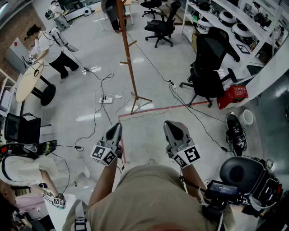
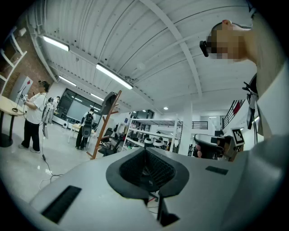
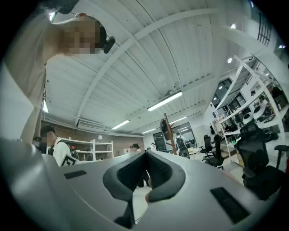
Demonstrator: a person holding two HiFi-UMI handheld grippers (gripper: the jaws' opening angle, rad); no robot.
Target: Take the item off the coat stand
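The item (image 1: 109, 9) is a dark, bag-like thing that hangs at the top of the wooden coat stand (image 1: 128, 58), in the upper middle of the head view, and the frame edge cuts its upper part. In the left gripper view it is a dark rounded shape at the middle left, against the brown stand. In the right gripper view it is a small dark shape just above the centre. No print on it can be read.

The stand is on the grey floor (image 1: 90, 90) beyond a red tape line (image 1: 153, 110), well apart from both grippers. The left gripper (image 1: 115, 127) has its jaws closed together with nothing between them. The right gripper (image 1: 170, 126) also has its jaws pressed together and empty. Each one carries a cube (image 1: 104, 154) with black and white square markers.

A red box (image 1: 232, 96) at the right of the head view has pale writing, too small to read
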